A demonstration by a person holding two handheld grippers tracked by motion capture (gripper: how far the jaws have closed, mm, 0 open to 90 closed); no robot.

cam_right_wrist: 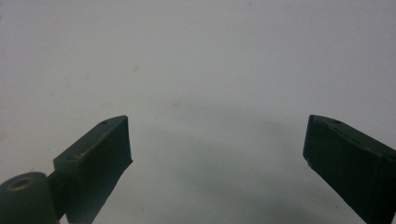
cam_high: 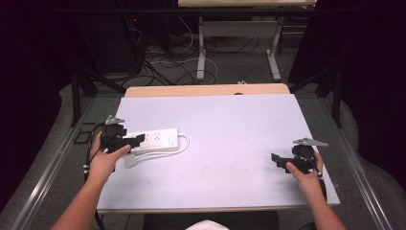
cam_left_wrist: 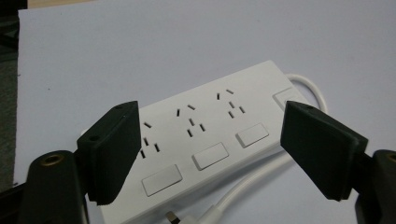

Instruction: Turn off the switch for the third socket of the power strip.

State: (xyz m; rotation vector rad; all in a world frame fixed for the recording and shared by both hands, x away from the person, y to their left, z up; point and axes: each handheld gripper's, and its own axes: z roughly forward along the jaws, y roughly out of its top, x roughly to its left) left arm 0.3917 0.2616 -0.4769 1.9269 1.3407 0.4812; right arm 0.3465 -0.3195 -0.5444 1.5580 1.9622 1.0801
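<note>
Status from my console | left gripper [cam_left_wrist: 210, 144] jaws spread wide, gripping nothing, poised over white power strip [cam_left_wrist: 210, 135] | strip lies flat at left of pale table mat [cam_high: 230, 124], its cable [cam_left_wrist: 243, 186] looped beside it | right gripper [cam_right_wrist: 217, 154] released, empty, above bare mat well right of strip

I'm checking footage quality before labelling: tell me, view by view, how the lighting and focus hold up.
High view: the white mat is evenly lit, the surroundings fall to near black. Left gripper view: the power strip is sharp, with soft shadow under the left gripper. Right gripper view: dim and greyish, the right gripper slightly soft and casting a broad faint shadow on the mat.
</note>
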